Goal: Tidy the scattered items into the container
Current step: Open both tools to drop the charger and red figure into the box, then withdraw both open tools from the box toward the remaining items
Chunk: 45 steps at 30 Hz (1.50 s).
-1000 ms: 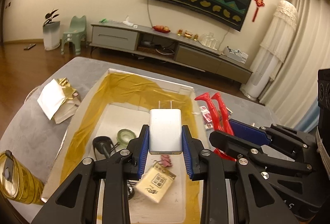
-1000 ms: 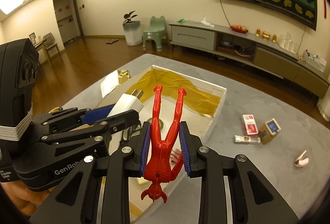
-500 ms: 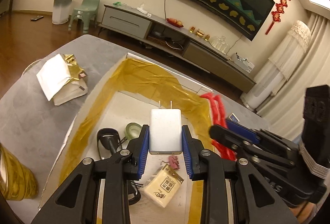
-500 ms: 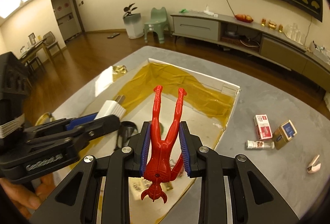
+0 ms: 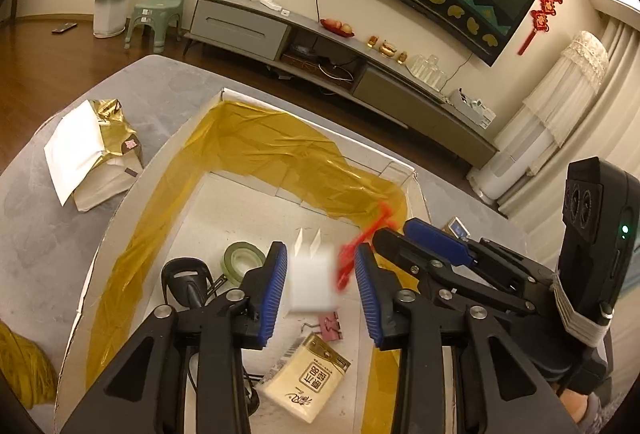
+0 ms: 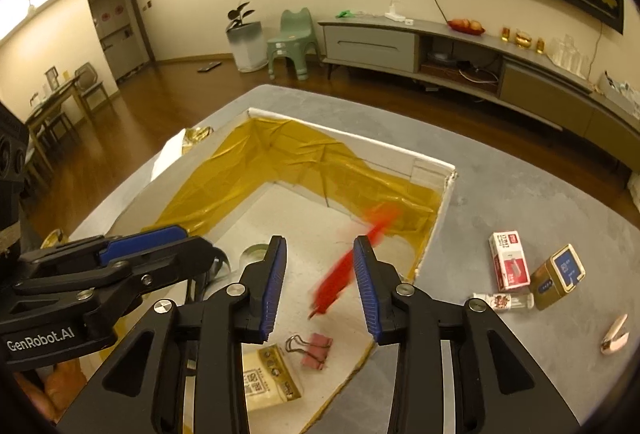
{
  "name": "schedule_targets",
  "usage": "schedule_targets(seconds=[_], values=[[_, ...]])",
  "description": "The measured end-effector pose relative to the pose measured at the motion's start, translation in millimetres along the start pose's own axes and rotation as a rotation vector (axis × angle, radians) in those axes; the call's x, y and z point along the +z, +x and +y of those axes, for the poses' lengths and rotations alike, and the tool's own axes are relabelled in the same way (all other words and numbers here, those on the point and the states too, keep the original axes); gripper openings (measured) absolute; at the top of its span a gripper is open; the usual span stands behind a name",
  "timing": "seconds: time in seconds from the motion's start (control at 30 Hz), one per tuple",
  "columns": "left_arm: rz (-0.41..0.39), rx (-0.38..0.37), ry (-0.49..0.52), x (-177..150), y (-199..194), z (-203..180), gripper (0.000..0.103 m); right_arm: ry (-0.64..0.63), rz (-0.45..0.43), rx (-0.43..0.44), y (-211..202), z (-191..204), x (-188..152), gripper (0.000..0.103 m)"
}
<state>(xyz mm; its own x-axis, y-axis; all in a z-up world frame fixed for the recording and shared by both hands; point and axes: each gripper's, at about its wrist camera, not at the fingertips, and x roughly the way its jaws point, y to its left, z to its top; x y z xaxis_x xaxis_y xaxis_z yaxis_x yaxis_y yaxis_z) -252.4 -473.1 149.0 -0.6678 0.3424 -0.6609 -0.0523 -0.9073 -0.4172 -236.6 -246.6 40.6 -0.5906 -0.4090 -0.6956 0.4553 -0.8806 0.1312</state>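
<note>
Box (image 5: 132,194), white walls with gold foil lining, lies below and ahead of both grippers; near edge cut off by the frame. Left gripper (image 5: 320,286): jaws spread apart, white charger (image 5: 314,286) blurred between them, touching neither pad. Right gripper (image 6: 320,286): jaws apart, red figure (image 6: 352,262) a motion-smeared streak just beside the right pad; shape unreadable. Under the grippers on the box floor: tissue packet (image 5: 306,386), tape roll (image 5: 242,260), pink binder clip (image 6: 314,350). Black object (image 5: 186,284) mostly hidden behind the left finger.
</note>
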Motion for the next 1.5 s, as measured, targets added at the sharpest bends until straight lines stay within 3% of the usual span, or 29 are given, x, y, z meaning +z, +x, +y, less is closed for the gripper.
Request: schedule_targets(seconds=[0.63,1.23,1.5], values=[[-0.047,0.017,0.049,0,-42,-18,0.038,0.046,-0.029,0.038,-44,6,-6,0.038],[-0.101,0.011,0.147,-12,-80,-64,0.038,0.015,-0.061,0.030,-119,14,-21,0.038],[-0.110,-0.012,0.189,-20,-87,-89,0.038,0.044,-0.090,0.015,-157,-4,-34,0.038]])
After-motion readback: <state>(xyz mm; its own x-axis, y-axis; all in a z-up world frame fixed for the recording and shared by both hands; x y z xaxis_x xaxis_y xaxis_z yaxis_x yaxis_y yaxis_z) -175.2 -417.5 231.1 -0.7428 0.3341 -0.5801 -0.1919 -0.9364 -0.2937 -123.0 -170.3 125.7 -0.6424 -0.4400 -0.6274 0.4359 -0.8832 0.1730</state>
